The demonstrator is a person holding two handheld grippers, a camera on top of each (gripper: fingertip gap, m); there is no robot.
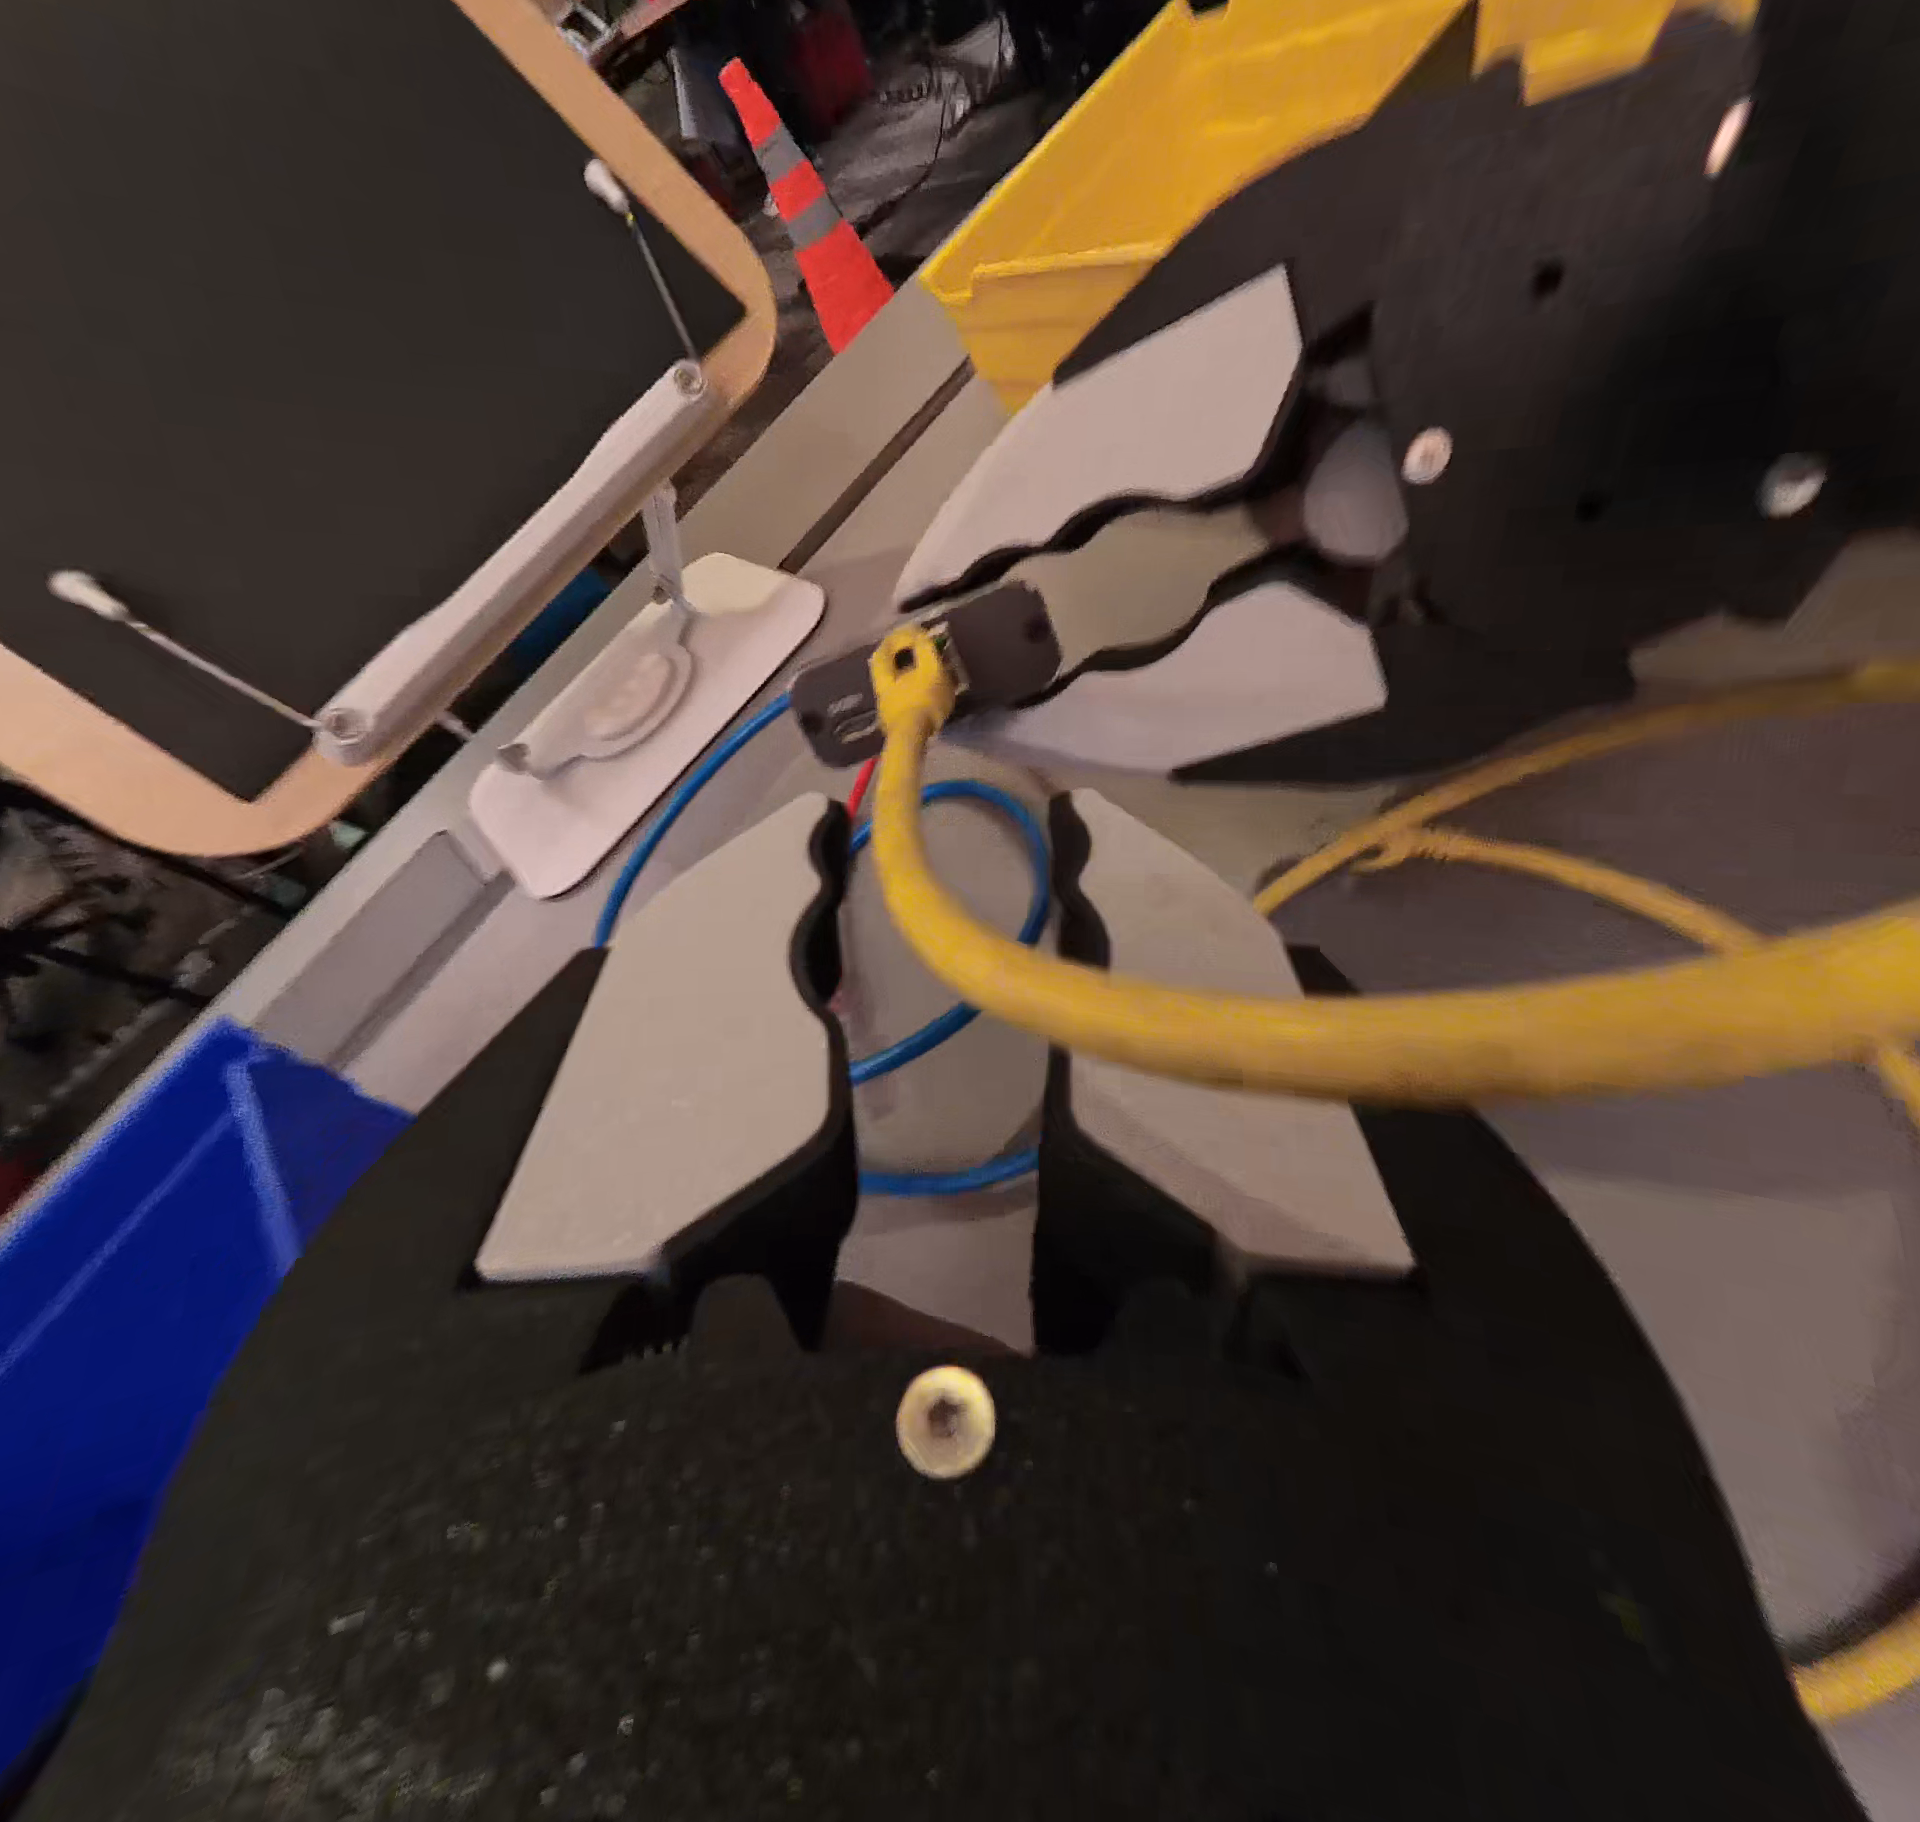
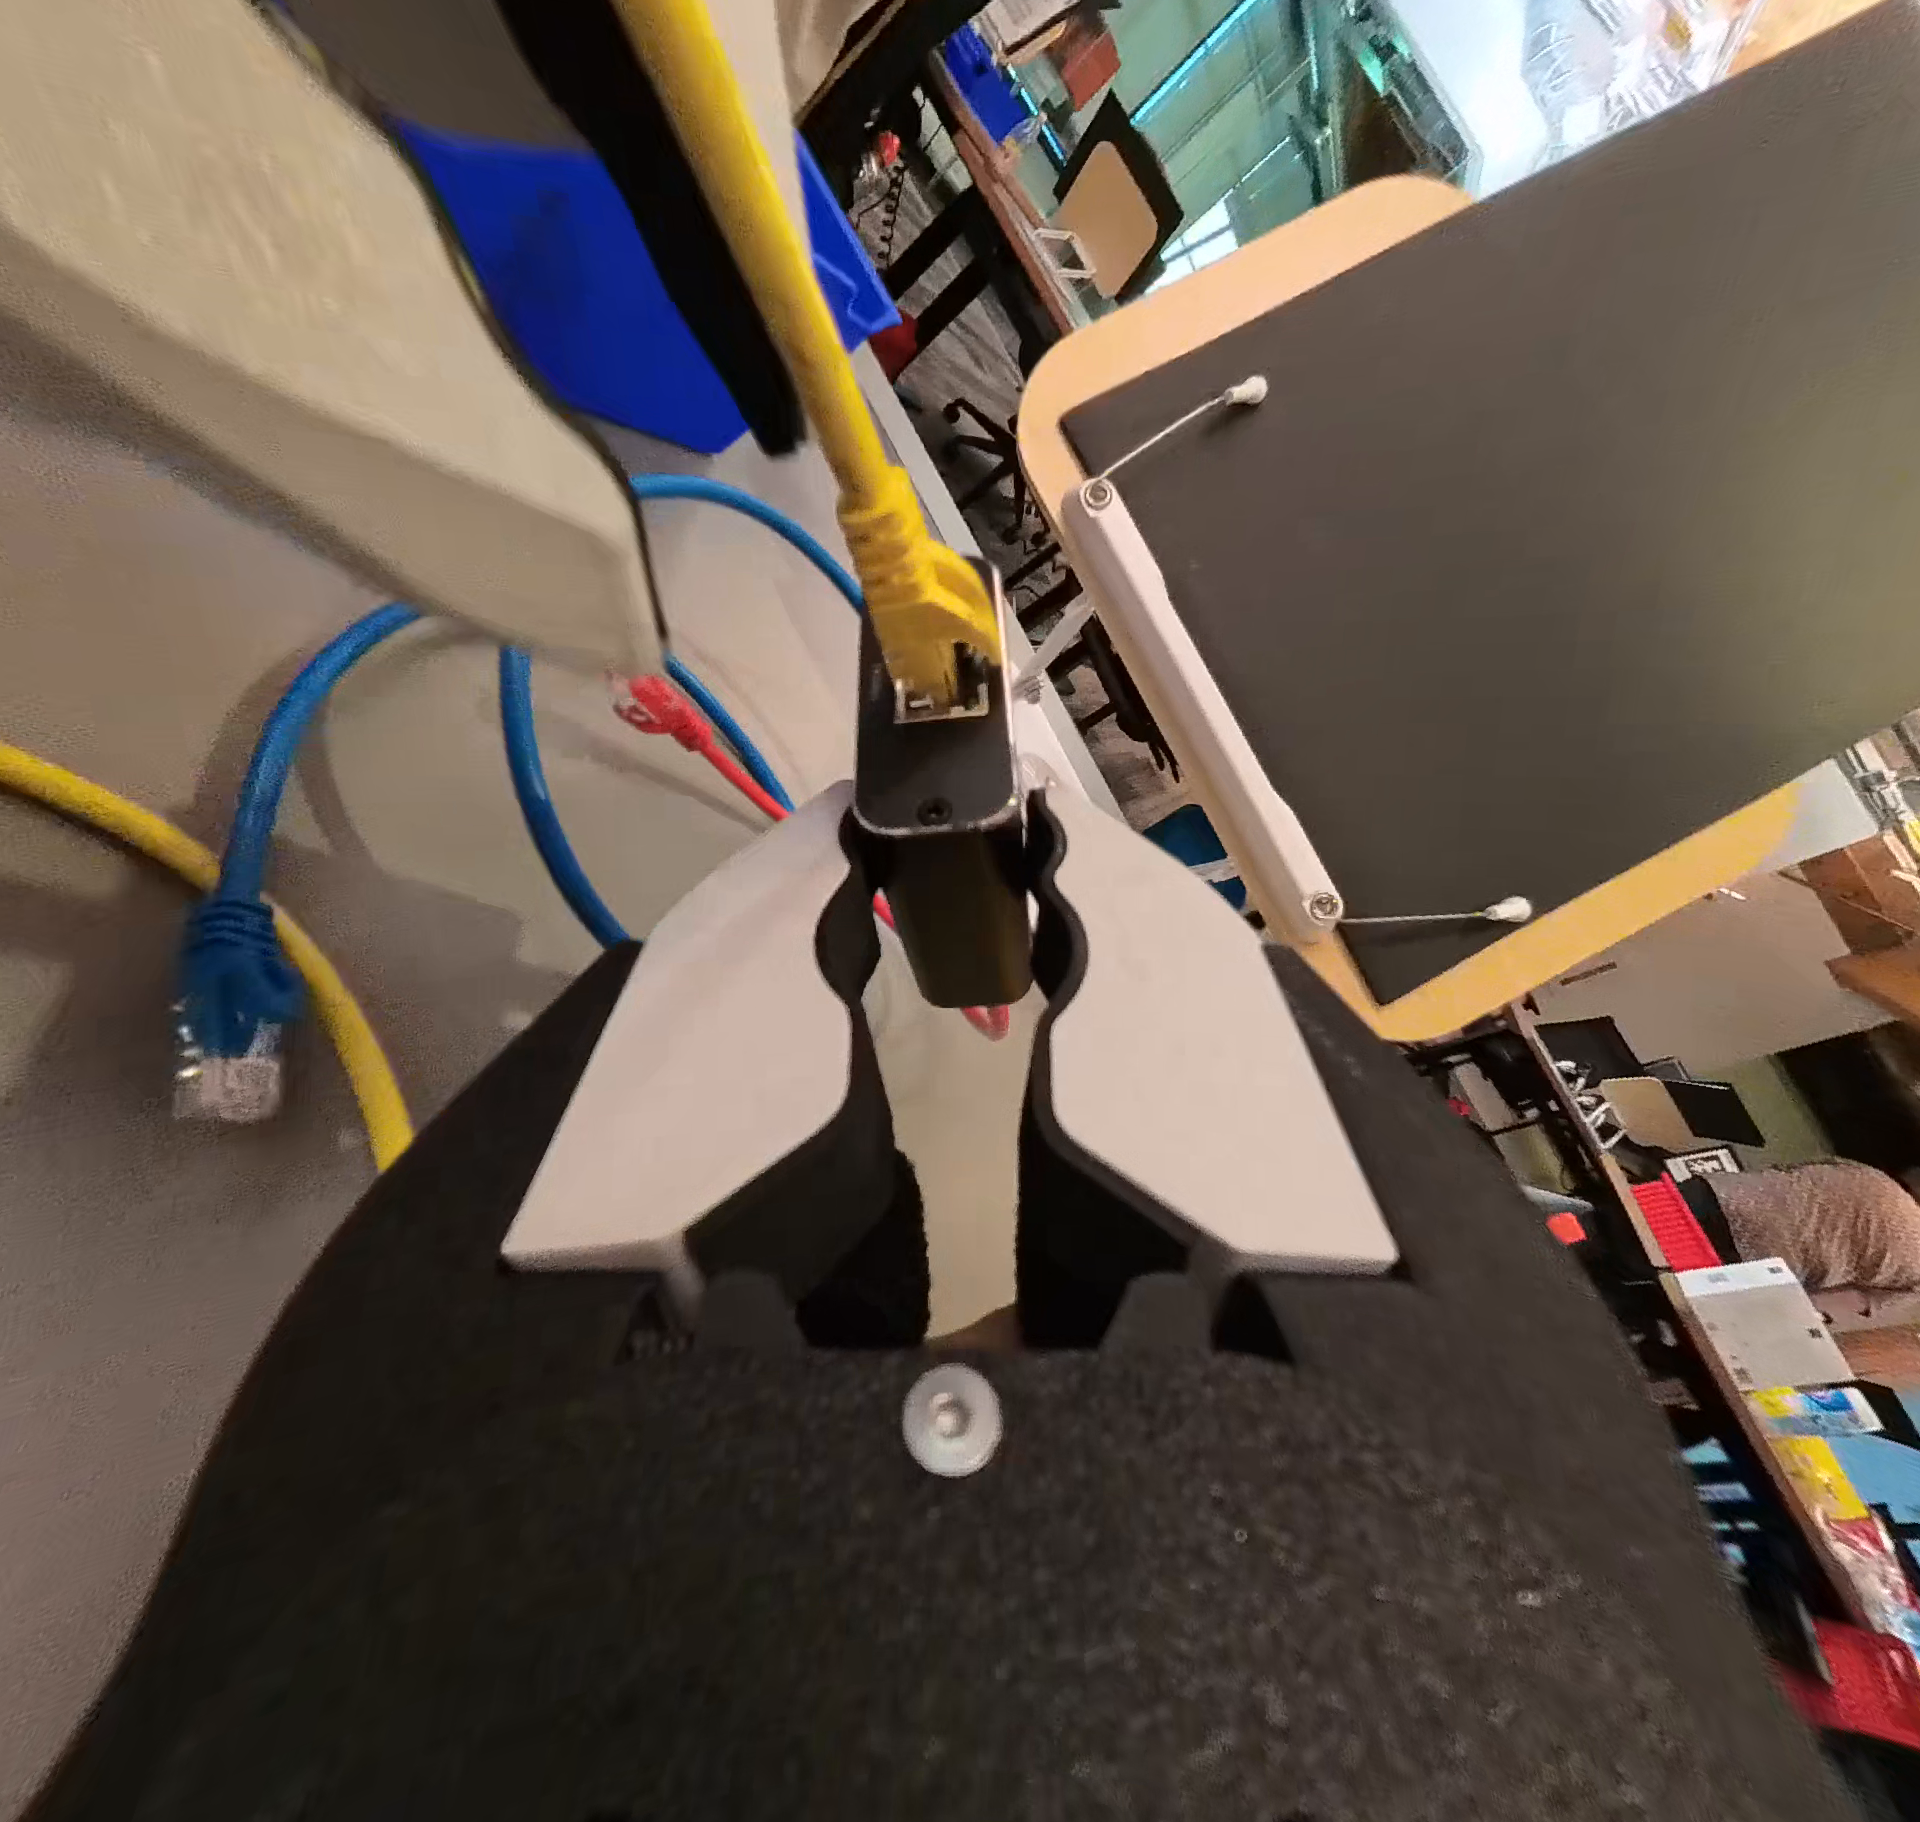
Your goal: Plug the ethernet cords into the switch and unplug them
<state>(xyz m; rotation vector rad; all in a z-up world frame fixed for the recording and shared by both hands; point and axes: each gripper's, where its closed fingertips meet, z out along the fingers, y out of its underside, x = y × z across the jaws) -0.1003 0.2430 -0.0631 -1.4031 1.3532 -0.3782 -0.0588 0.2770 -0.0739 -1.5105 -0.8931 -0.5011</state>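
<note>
- While the right gripper [image 2: 951, 837] clenches the small black switch [image 2: 940, 785] between its jaws and lifts it clear of the desk [image 1: 1558, 1253], the yellow ethernet cord [image 1: 1143, 1019] sits with its plug [image 2: 928, 619] in the switch's port.
- Left gripper [image 1: 945, 889]: jaws released and holding nothing; the yellow cord crosses just ahead of them, and whether it touches a jaw cannot be told.
- Blue ethernet cord [image 2: 244, 931]: loose on the desk, its clear plug unconnected; a red cord [image 2: 686, 723] lies beside it.
- Risk, judged: the switch is gripped only at its rear end, so a pull on the plug could lever it out of the jaws or twist it.
- Risk, judged: pulling the cord without pressing the latch tab may strain the plug or drag the switch.
- Risk, judged: the looping yellow cord could snag a jaw.
- Writing: small markings beside the switch's ports are too blurred to read; no brand is discernible on the blue bin [image 1: 135, 1305] or the yellow bin [image 1: 1247, 141].
</note>
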